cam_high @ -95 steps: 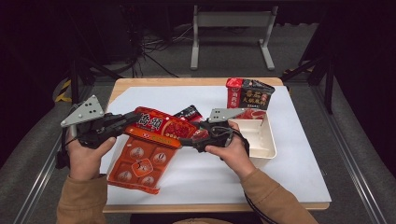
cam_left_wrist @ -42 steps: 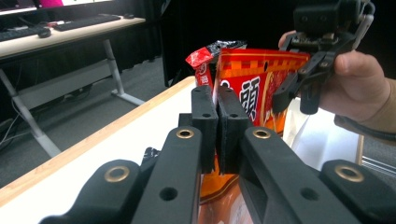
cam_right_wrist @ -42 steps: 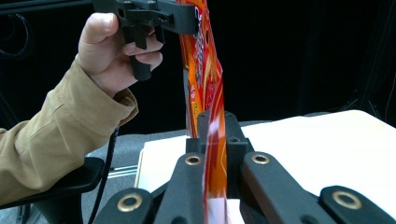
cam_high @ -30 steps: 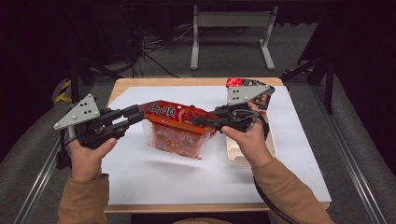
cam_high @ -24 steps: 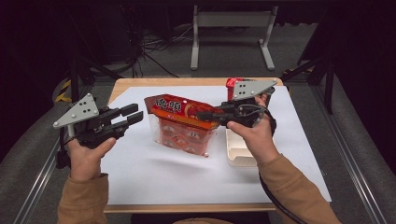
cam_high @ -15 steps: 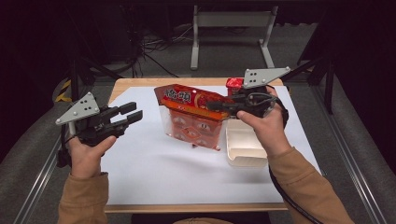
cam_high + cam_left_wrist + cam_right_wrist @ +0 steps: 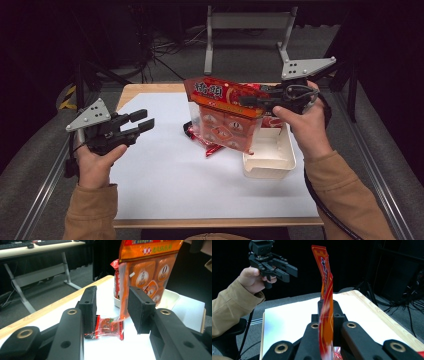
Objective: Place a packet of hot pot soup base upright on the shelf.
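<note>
hanging from clenched right tongs (image 7: pixel 247 101): snack bag (image 7: pixel 226 116), above white tray (image 7: pixel 270 159); left tongs (image 7: pixel 144 122) released, just opening, empty, well left of tray; small packet (image 7: pixel 108 327) on desk beside tray

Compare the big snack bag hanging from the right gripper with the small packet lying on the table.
The big snack bag hangs upright in the air, pinched at its top edge by the right gripper; the small packet lies flat on the white sheet, untouched. The bag is far larger and holds several round pieces; the packet holds one. Both are red and orange with clear parts.
</note>
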The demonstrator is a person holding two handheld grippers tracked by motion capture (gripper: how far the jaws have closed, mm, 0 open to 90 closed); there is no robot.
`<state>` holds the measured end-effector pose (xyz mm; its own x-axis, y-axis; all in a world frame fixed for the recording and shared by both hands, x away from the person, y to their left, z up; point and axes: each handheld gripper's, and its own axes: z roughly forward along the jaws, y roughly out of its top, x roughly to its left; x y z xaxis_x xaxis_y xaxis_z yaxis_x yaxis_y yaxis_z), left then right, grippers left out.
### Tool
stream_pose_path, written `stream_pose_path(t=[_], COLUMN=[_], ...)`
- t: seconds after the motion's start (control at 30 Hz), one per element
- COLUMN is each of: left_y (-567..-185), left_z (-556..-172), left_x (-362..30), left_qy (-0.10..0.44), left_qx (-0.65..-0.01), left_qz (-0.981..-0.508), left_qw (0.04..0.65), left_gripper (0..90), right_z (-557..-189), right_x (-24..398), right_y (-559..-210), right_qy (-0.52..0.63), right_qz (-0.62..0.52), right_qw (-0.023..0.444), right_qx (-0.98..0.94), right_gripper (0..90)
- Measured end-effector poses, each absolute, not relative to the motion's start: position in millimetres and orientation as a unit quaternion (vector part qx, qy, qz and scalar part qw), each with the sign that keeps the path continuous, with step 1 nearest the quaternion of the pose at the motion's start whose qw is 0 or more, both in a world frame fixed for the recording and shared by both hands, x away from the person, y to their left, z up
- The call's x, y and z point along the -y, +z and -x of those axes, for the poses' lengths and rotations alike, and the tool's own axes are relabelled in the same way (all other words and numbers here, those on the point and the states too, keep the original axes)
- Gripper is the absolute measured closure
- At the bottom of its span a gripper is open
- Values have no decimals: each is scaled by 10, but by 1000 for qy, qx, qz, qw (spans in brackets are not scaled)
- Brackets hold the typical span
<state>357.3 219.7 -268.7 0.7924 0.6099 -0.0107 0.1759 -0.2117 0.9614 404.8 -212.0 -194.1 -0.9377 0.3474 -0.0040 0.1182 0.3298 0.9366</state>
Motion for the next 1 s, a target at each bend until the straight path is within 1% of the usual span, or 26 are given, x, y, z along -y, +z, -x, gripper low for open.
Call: stream_pose_path(t=[0.37,0.63,0.73,1.0], left_y=[-2717,-2746,-2766,-2827], left_z=[-3604,-3632,-3649,-3706], left_x=[-2178,-2173,-2158,-2136], left_qy=[183,184,189,181], left_qx=[-262,-267,-270,-273], left_qz=[-760,-762,-764,-764], left_qw=[566,560,555,556], left_gripper=[592,568,543,486], right_z=[-4034,-4041,-4047,-4063], right_x=[2387,2598,2673,2828], right_y=[-1867,-1845,-1848,-1880], right_qy=[558,558,561,560], right_qz=[-165,-184,-192,-215], right_qw=[115,129,135,147], right_qx=[-805,-799,-794,-786], right_gripper=[899,899,899,899])
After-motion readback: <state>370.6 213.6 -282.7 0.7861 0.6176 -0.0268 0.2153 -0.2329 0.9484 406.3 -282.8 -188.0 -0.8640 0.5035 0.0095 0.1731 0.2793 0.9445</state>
